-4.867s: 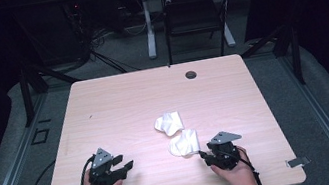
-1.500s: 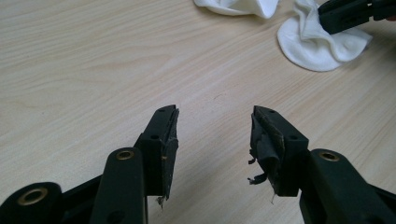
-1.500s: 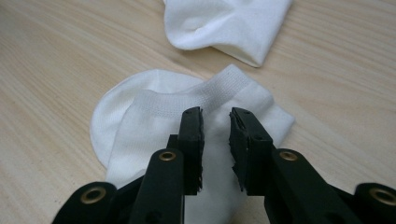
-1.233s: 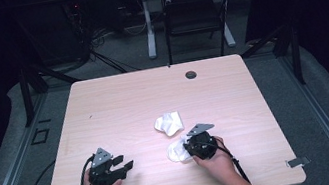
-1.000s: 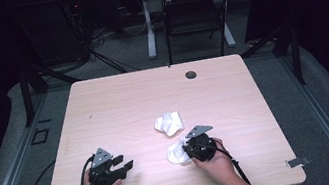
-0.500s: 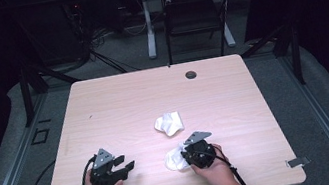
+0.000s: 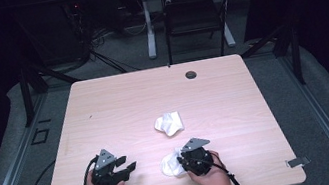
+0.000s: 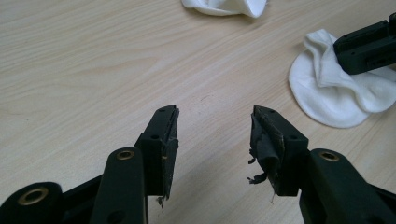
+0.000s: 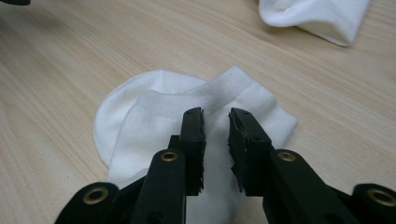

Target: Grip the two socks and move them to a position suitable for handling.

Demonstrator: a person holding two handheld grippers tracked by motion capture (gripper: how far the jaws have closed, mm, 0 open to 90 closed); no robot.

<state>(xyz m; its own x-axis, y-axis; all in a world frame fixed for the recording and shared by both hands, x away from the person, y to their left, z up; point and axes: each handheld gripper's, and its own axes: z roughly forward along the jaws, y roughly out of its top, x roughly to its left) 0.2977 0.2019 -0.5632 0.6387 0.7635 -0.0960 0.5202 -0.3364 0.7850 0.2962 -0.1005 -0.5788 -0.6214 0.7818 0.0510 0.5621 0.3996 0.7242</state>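
Note:
Two white socks lie on the wooden table (image 7: 119,105). One crumpled sock (image 7: 168,123) (image 9: 317,16) rests near the table's middle. The nearer sock (image 7: 168,165) (image 9: 154,116) (image 8: 327,93) lies partly flattened close to the front edge. My right gripper (image 7: 180,163) (image 9: 215,122) has its jaws set close together on this sock, just behind the ribbed cuff, with fabric between them. My left gripper (image 7: 129,168) (image 8: 215,123) rests at the front left, jaws wide apart over bare wood with nothing between them.
A dark round grommet (image 7: 191,74) sits near the table's far edge. Beyond the table stand a black chair (image 7: 194,11) and a white desk leg (image 7: 148,29) on a grey floor. Cables trail from both grippers off the front edge.
The right gripper has moved toward the front edge and slightly left, and the nearer sock has come along with it. The left gripper and the middle sock have stayed put.

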